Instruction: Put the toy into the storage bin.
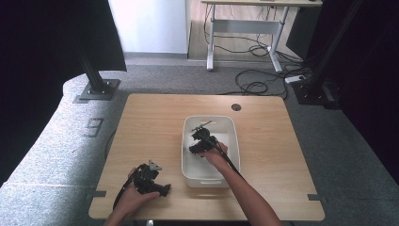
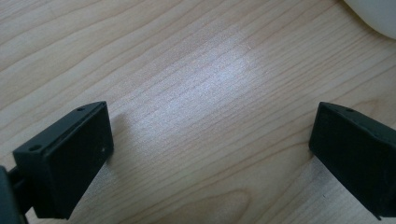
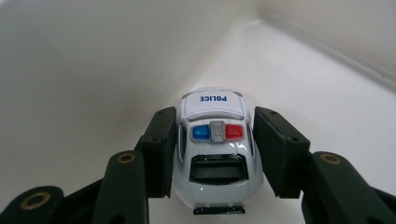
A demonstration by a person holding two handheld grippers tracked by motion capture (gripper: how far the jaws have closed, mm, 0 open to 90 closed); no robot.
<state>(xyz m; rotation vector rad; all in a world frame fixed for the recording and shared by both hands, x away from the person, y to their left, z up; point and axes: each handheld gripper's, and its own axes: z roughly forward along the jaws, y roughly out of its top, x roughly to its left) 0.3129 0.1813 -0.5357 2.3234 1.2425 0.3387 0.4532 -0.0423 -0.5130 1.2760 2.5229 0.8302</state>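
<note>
From the high view you couldn't rly make out the toy at all, the right tongs (image 1: 199, 136) and the hand behind them covered it, just a dark lump inside the white bin (image 1: 234, 141). The right gripper view sorted that out: a lil white police car (image 3: 215, 154) w/ a blue and red light bar and POLICE printed on it, its near end cut off at the bottom edge of the frame. Wheels were hidden, so couldn't tell if it sat on the bin floor or hung just above it.

Right tongs (image 3: 212, 151) were pinching the car, one black pad flat against each side, car dead center between them w/ its lettered end poking out past the tips toward the bin's corner. The bin sat mid-counter, a bit right of center.

Left tongs (image 1: 162, 189) were on the counter (image 1: 155, 117) near the front left, well apart from the bin, person's hand wrapped round the body. In the left gripper view those tongs (image 2: 210, 144) stood spread wide w/ nothing but bare wood between them, and a sliver of the bin's rim (image 2: 373, 16) was cut off in the top right corner.
</note>
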